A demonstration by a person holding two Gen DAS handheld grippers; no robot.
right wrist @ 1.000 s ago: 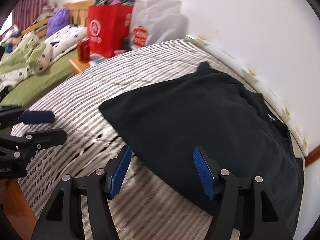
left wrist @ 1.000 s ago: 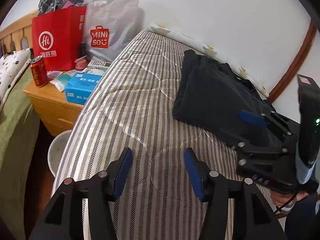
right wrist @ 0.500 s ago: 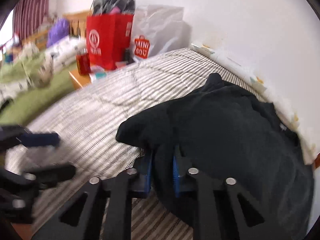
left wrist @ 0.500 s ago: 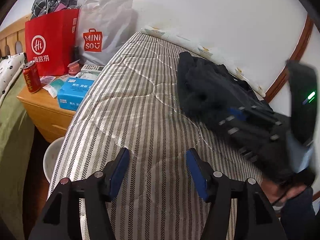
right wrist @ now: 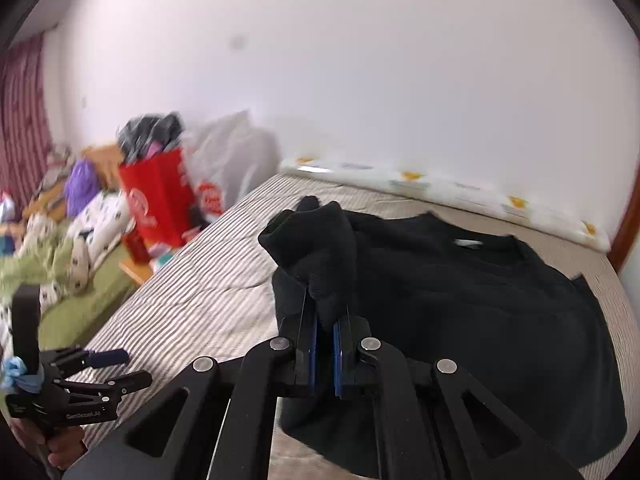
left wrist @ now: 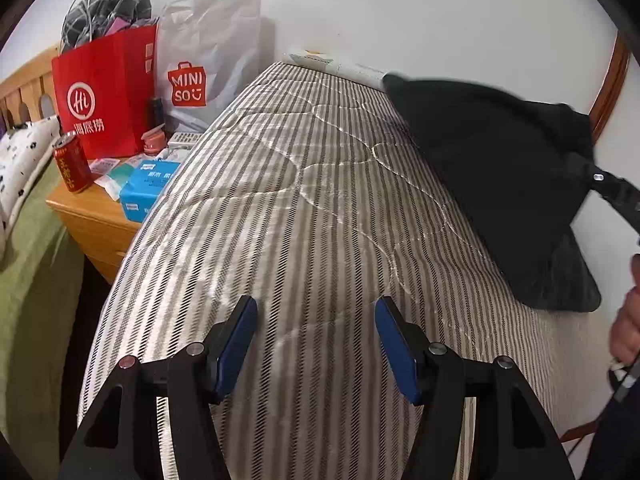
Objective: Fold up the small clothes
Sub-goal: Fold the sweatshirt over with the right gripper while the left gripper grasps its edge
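Observation:
A black shirt [right wrist: 480, 300] lies on the striped mattress [right wrist: 192, 300], neck opening toward the wall. My right gripper [right wrist: 325, 344] is shut on a bunched edge of the shirt and holds it lifted above the rest. In the left wrist view the shirt [left wrist: 492, 168] hangs raised at the right, with part of the right gripper [left wrist: 612, 192] on it. My left gripper [left wrist: 316, 340] is open and empty over bare striped mattress [left wrist: 300, 208]. It also shows in the right wrist view [right wrist: 116, 368] at the lower left.
A wooden nightstand [left wrist: 92, 216] left of the bed holds a red bag [left wrist: 104, 96], a white Miniso bag [left wrist: 208, 60], a red can [left wrist: 72, 164] and a blue tissue pack [left wrist: 146, 188]. A green-covered bed [right wrist: 72, 300] lies further left. A white wall runs behind.
My right gripper closed on the shirt's near edge and lifted it up and toward the wall. My left gripper stayed open over the mattress.

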